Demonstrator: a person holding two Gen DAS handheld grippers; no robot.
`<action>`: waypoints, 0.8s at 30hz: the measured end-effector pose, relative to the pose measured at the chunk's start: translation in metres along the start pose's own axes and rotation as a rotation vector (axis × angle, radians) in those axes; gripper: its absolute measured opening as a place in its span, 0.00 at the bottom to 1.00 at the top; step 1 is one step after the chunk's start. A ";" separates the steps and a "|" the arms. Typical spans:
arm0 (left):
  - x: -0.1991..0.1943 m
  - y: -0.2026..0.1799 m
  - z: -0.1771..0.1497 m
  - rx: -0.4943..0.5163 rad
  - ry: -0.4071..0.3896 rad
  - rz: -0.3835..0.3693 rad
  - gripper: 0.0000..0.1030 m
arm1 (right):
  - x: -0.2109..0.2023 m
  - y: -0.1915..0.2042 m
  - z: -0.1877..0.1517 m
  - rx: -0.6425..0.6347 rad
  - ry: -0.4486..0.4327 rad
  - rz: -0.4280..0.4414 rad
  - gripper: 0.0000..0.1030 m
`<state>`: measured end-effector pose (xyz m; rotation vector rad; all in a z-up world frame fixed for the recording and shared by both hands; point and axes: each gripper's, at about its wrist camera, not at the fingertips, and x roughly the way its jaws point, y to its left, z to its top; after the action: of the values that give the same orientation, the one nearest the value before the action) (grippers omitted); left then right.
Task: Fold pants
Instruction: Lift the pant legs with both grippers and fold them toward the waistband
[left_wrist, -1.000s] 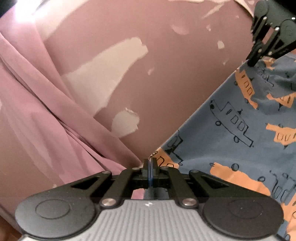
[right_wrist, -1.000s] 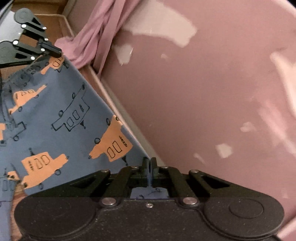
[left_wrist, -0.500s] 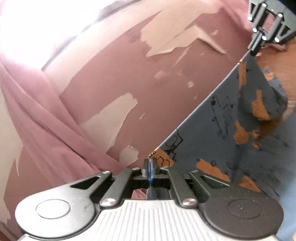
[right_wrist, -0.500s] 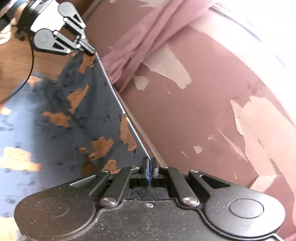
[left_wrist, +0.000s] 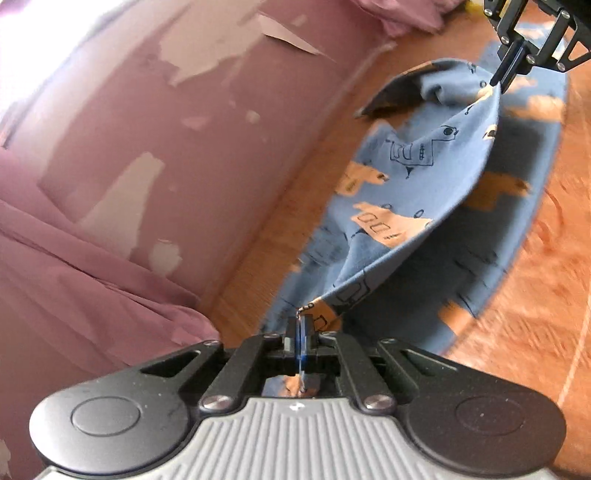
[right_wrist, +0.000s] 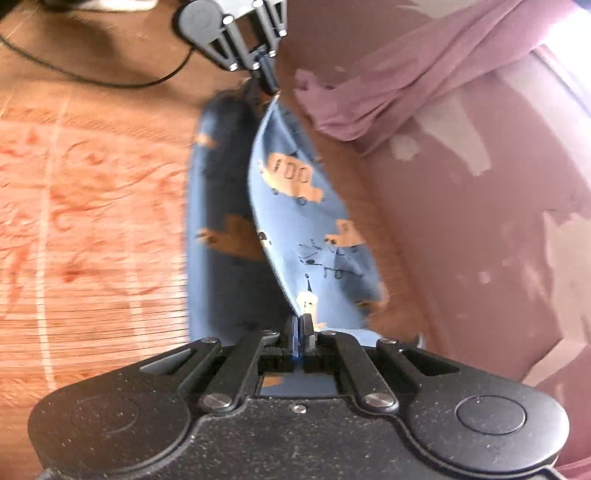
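Pants (left_wrist: 413, 192): your left gripper (left_wrist: 301, 325) and right gripper (right_wrist: 299, 321) each pinch one edge corner, jaws closed, lifting it to fold over.

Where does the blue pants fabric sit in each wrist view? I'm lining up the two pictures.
Left wrist view: the pants run from the left claw at bottom centre up to the right claw at top right.
Right wrist view: the pants run from the right claw up to the left claw at top centre.
Shared landmark: the pink curtain.
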<state>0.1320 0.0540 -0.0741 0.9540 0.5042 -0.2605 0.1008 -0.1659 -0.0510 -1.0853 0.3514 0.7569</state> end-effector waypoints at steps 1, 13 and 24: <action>0.001 -0.002 -0.003 -0.003 0.009 -0.005 0.00 | 0.002 0.004 -0.001 0.006 0.004 0.010 0.00; 0.011 -0.012 -0.005 0.062 0.041 0.035 0.00 | 0.005 0.000 0.000 0.032 -0.008 0.003 0.00; -0.010 -0.008 -0.019 0.323 -0.076 0.058 0.00 | -0.019 0.023 0.008 0.042 -0.015 -0.002 0.00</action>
<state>0.1148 0.0649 -0.0838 1.2656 0.3691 -0.3306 0.0700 -0.1606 -0.0515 -1.0396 0.3522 0.7519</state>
